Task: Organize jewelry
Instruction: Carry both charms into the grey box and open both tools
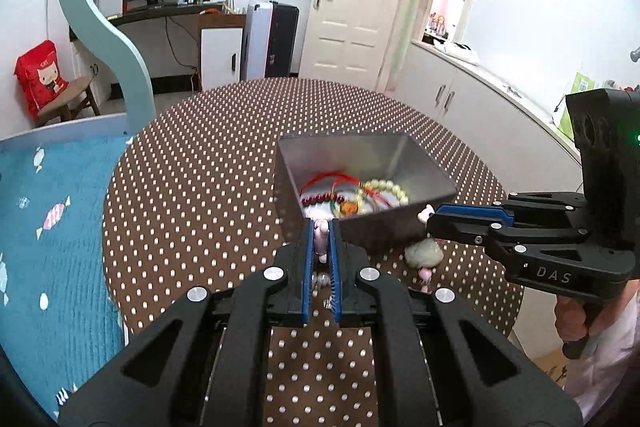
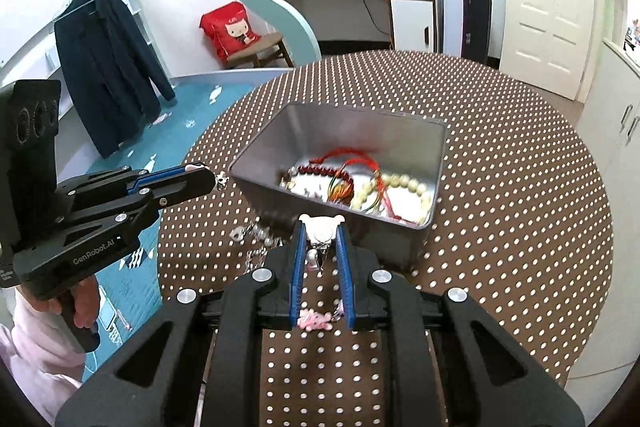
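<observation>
Charm chain (image 2: 320,241) strung crosswise between both tongs, just short of tin (image 2: 434,163) on desk (image 2: 520,227). Left tongs (image 1: 321,227) clenched on pink end; right tongs (image 2: 321,225) clenched on white bear. Tin straight ahead, equally near both.

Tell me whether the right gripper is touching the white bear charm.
Touching. The right wrist view shows the right gripper with its blue pads closed against both sides of the white bear charm, just in front of the metal tin.
</observation>
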A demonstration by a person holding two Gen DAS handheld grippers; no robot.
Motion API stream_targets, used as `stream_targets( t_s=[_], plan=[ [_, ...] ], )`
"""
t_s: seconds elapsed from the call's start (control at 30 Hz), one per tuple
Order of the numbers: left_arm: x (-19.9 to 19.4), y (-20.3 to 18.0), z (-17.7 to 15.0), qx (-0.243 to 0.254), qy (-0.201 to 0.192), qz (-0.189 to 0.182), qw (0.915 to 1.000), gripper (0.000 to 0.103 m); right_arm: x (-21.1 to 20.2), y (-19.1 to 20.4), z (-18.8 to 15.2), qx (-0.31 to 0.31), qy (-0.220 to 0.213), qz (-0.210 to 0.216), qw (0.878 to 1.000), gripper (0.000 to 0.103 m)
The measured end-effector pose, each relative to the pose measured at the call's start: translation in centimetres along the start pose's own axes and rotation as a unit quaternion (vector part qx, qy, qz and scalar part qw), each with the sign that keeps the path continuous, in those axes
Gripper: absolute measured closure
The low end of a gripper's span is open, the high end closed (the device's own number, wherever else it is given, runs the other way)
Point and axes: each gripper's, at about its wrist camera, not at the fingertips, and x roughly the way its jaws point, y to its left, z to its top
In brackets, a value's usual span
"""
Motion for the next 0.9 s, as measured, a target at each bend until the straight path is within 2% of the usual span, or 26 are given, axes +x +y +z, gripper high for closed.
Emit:
stream_targets(
  t_s=[0.3, 0.77, 0.83, 0.9],
  plan=[
    [1.6, -1.0, 2.5, 0.011, -0.013, -0.011, 0.9998, 0.096, 0.0, -1.6, 1.8, 0.004, -0.017, -0.013, 1.0, 0.089],
    [5.7, -1.6, 4.0, 0.019, 0.017, -0.013, 0.9996, 0.096, 2.3, -3.2, 3.4, 0.008, 0.0, -0.019, 1.0, 0.087],
    [6.0, -1.9, 4.0, 0.024, 0.019, -0.009, 0.9995, 0.095, 2.2, -3.3, 3.5, 0.01, -0.002, -0.022, 1.0, 0.08],
    [6.2, -2.0, 3.9, 0.023, 0.021, -0.007, 0.9995, 0.095, 2.1, -3.5, 3.4, 0.013, -0.006, -0.025, 1.0, 0.066]
  ],
)
